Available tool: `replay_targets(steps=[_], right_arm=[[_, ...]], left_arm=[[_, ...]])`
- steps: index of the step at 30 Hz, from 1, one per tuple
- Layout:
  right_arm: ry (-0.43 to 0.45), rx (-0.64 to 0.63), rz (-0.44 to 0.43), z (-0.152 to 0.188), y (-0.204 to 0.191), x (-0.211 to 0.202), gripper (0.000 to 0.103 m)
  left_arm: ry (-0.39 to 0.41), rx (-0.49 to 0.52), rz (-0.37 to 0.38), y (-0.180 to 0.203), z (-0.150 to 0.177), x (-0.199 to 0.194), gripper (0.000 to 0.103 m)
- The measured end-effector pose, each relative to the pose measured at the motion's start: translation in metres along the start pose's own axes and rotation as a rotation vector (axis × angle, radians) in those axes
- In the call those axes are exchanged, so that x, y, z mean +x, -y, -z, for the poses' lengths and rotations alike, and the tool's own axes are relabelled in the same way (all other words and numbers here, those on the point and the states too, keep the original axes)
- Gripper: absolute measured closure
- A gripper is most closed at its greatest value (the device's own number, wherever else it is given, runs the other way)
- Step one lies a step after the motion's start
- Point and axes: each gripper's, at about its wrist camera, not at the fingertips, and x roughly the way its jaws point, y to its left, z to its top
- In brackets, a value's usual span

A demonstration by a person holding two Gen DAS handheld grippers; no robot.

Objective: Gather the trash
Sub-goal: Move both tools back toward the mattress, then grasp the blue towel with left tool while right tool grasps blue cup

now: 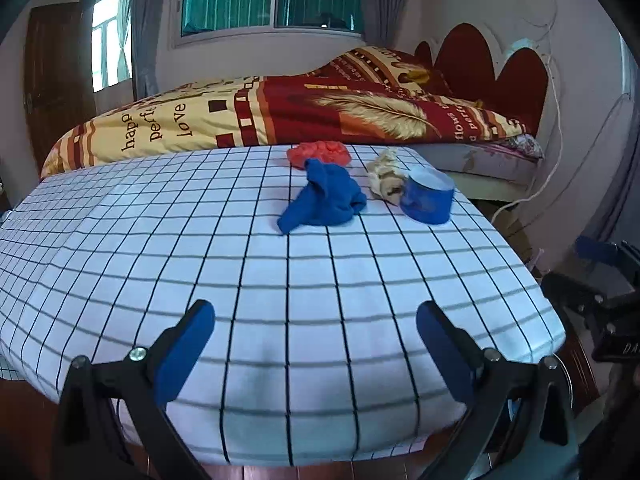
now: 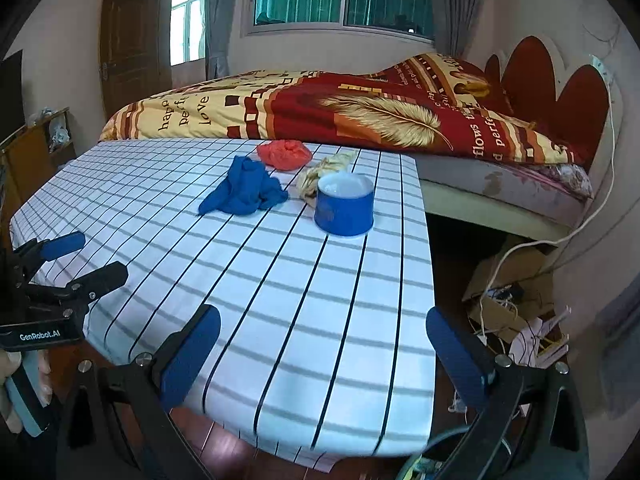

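On a table with a white checked cloth lie three crumpled pieces near the far edge: a blue one, a red one and a beige one. A blue round tub stands upright just right of them, touching the beige piece. My left gripper hangs open over the near table edge, holding nothing. My right gripper is open too, over the table's near right corner, well short of the trash.
A bed with a red and yellow quilt runs behind the table. On the floor right of the table are a cardboard box, cables and papers. A wooden shelf stands at the left. A hand grips the left gripper's handle.
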Motion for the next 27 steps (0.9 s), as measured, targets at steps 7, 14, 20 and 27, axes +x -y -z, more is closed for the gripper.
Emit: replay_targets(steps=[7, 14, 20, 27], right_arm=[[-0.029, 0.027, -0.013, -0.032, 0.015, 0.05, 0.0], [-0.08, 0.06, -0.036, -0.065, 0.028, 0.114, 0.007], [-0.119, 0.042, -0.038, -0.081, 0.03, 0.161, 0.008], [-0.145, 0.042, -0.067, -0.088, 0.041, 0.19, 0.013]], left_arm=[[-0.005, -0.003, 0.002, -0.006, -0.025, 0.033, 0.005], [-0.046, 0.003, 0.011, -0.006, -0.047, 0.075, 0.01], [-0.088, 0.02, 0.014, -0.001, -0.062, 0.109, 0.01], [-0.129, 0.027, 0.037, 0.006, -0.078, 0.141, 0.01]])
